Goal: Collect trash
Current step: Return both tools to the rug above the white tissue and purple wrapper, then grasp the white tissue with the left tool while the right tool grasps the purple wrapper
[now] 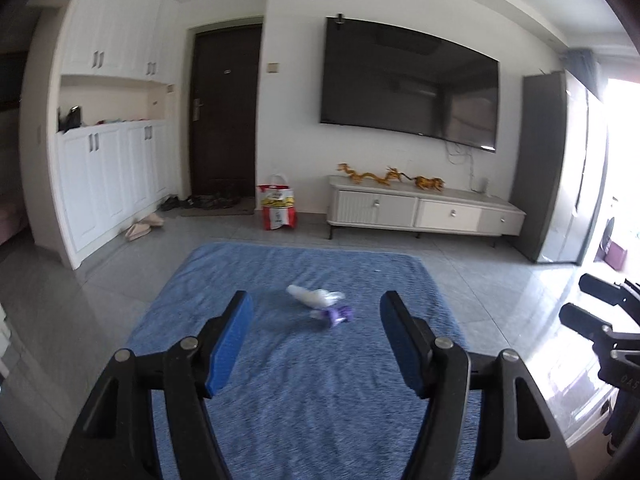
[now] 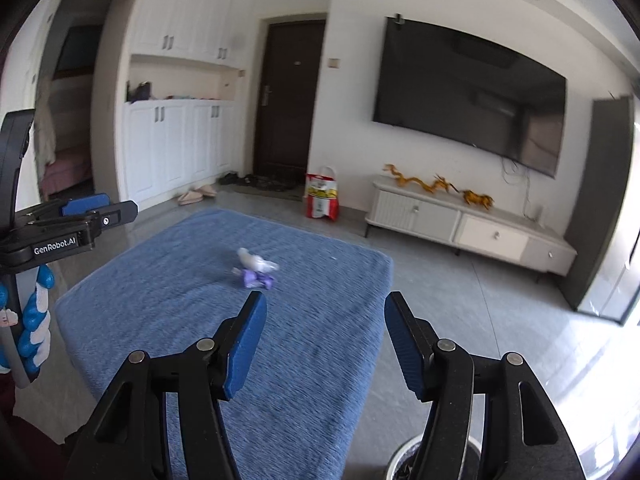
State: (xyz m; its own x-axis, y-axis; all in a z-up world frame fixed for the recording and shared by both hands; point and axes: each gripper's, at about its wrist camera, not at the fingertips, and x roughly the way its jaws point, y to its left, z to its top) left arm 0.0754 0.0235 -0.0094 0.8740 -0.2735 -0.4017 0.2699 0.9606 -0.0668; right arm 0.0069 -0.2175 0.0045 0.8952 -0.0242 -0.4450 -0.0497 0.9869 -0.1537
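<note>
A: Nearest, the left gripper [image 1: 316,312] and right gripper [image 2: 324,316] both stand spread, nothing between the pads.

B: And the trash?

A: White wrapper [image 1: 314,296] touching purple wrapper [image 1: 334,315], mid blue cloth [image 1: 240,420]. Nothing collected yet, I'd judge.

B: Room?

A: Bare cloth all round them, edges well apart.

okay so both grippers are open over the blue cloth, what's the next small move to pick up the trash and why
Probably ease the left gripper forward and down toward the white wrapper. It lies loose on the blue cloth beside the purple wrapper, almost centred ahead of the open, empty jaws.
</note>
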